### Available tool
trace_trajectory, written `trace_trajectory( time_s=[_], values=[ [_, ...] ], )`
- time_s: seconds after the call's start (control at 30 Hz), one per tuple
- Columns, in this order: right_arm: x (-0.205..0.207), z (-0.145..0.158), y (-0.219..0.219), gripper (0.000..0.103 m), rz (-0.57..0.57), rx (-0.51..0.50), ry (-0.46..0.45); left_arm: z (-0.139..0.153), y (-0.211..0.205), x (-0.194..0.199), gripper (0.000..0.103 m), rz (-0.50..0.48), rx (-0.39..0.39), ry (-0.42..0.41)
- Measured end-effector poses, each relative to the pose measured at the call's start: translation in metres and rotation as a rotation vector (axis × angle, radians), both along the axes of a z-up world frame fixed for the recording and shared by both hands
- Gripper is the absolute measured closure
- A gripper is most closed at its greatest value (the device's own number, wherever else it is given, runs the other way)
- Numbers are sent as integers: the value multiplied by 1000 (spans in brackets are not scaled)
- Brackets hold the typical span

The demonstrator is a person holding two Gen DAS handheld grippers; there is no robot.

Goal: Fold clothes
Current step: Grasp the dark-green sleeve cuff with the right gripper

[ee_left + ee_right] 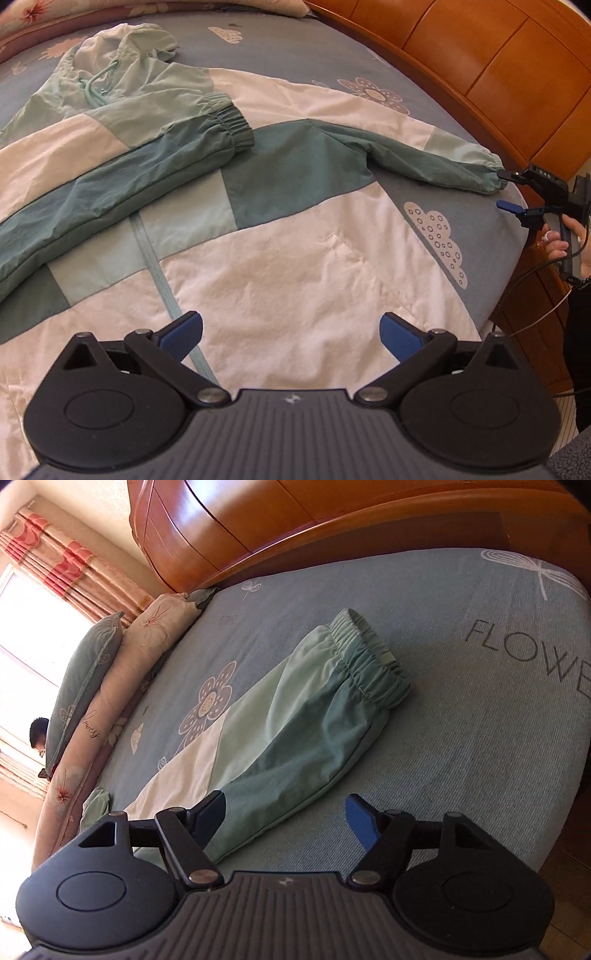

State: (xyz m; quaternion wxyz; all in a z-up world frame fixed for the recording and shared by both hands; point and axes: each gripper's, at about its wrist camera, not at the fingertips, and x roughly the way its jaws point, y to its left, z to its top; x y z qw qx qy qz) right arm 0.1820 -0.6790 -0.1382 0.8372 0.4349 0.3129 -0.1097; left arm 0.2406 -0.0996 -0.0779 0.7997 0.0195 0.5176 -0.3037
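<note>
Bed (pixel 461 173): it is filling most of the room from where I stand, wearing a grey-blue sheet printed with flowers, clouds and the letters "FLOWE", with an orange wooden frame (pixel 480 66) curving round its far edge.
Pillows (pixel 140 657): a pink floral one and a grey-green one are lying stacked along one side of the bed, next to a bright window with pink striped curtains (pixel 70 568).
Jacket (pixel 295 266): a hooded windbreaker in white, pale mint and darker teal blocks is lying spread flat across the sheet, zip running down the middle, hood and drawstring at the far end.
Folded sleeve (pixel 147 166): one sleeve is lying crosswise over the chest, its elastic cuff resting near the middle of the jacket.
Outstretched sleeve (pixel 295 731): the other is reaching out sideways onto bare sheet, its gathered cuff pointing toward the bed's edge.
Left gripper (pixel 291 332): it is hovering over the white lower front panel, blue-padded fingers spread wide, grasping nothing.
Right gripper (pixel 286 818): it is sitting low at the outstretched sleeve, fingers parted with the fabric lying between them, not clenched; in the left view one tip is right at the cuff.
Hand (pixel 565 240): it is wrapping round the right gripper's handle beside the bed.
</note>
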Motion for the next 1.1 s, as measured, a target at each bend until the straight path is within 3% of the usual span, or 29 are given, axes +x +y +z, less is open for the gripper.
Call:
trace_trajectory(
  time_s=[0.1,0.27,0.43,0.7,0.97,1.03,1.1],
  values=[
    [9,-8,-20,27,-35,35,15,8,-20,14,2,-91,8,15],
    [19,-27,-47,28,-58,108,-49,13,-47,30,2,-169,6,33],
    [19,-34,-52,28,-53,108,-110,9,-59,37,2,-194,-9,52],
    [19,-43,-56,28,-31,75,-195,-11,-75,39,2,-229,59,71],
    [44,-41,-73,29,-90,22,-226,-13,-88,27,2,-272,133,-4],
    [41,-43,-72,39,-95,9,-221,-13,-91,23,2,-282,151,-32],
    [36,-46,-72,62,-95,1,-203,-14,-94,19,2,-292,170,-60]
  ],
)
